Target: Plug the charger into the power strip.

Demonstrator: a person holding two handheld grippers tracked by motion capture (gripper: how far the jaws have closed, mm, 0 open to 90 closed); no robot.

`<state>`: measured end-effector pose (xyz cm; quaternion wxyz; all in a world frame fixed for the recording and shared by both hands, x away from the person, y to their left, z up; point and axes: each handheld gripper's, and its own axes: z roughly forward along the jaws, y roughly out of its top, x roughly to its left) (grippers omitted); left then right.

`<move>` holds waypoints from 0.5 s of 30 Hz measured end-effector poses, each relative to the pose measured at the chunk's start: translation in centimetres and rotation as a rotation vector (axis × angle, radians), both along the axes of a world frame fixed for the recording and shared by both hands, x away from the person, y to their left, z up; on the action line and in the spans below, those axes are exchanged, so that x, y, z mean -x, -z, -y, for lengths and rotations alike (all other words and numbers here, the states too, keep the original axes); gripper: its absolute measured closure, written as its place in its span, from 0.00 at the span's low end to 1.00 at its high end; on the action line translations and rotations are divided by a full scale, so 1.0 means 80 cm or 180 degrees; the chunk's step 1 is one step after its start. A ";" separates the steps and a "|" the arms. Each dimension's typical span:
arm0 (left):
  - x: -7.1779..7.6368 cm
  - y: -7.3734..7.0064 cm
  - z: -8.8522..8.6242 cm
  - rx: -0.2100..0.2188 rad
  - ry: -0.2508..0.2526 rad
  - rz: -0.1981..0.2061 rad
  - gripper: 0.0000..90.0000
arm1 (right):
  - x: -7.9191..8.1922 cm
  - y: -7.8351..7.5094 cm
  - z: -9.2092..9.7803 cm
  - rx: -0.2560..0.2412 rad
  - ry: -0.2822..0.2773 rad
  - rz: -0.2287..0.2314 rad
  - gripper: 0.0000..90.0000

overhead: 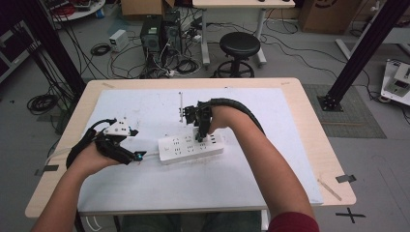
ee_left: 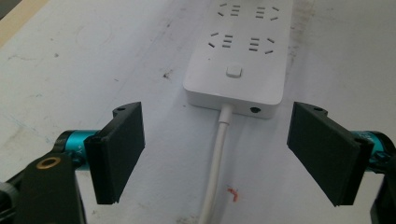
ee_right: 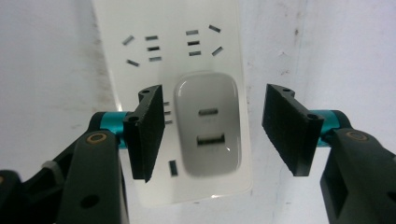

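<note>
Power strip (overhead: 191, 148): white, lying flat on the white sheet (overhead: 251, 183) of the table (overhead: 309, 121).
Charger (ee_right: 208, 122): white, two ports — plugged into the strip, between the right tool's jaws.
Right tool (ee_right: 212, 128): jaws wide apart, touching nothing.
Left tool (ee_left: 217, 151): jaws wide, empty — straddling the strip's white cable (ee_left: 217, 163).

A lab or workshop: cables (overhead: 99, 48) are sprawling over a grey floor (overhead: 300, 58) around computer towers (overhead: 159, 33), a stool (overhead: 239, 48), black frame posts (overhead: 360, 48) and cardboard boxes (overhead: 140, 7).
</note>
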<state>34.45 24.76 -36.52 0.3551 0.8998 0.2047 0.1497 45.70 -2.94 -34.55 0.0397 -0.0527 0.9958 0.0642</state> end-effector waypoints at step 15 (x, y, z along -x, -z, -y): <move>-0.006 -0.011 0.002 0.0069 0.0002 0.0099 0.21 | 0.028 -0.022 0.089 -0.1297 0.0527 -0.0203 0.31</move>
